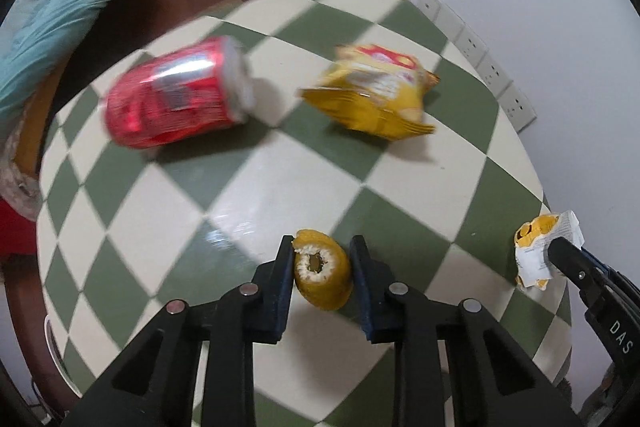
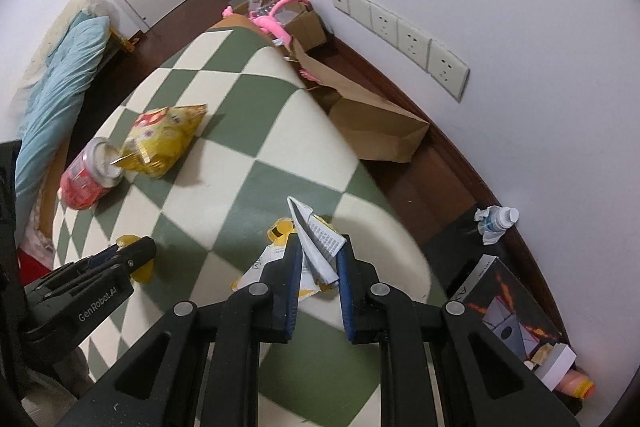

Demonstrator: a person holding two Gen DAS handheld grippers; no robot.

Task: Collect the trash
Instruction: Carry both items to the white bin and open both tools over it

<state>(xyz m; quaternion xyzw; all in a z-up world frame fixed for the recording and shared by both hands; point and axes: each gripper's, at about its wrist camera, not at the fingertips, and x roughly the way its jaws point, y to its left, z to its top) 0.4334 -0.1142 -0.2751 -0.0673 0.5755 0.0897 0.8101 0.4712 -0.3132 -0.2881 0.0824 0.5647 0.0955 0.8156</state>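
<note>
My left gripper [image 1: 322,249] is shut on a piece of yellow fruit peel [image 1: 323,275], held just above the green-and-cream checked table [image 1: 280,179]; the same peel [image 2: 134,255] shows yellow around that gripper's tip in the right wrist view. My right gripper [image 2: 320,247] is shut on a crumpled white-and-yellow paper wrapper [image 2: 316,247], which also appears at the table's right edge as the wrapper [image 1: 536,251]. A red soda can [image 1: 176,93] lies on its side at the far left. Beside it rests a yellow chip bag [image 1: 372,91].
A brown paper bag [image 2: 372,123] lies open on the dark floor between table and wall, with a cardboard box [image 2: 288,15] of pink items behind it. A plastic bottle [image 2: 496,219] and a printed box [image 2: 508,315] sit on the floor at right. A blue pillow [image 2: 52,87] is left.
</note>
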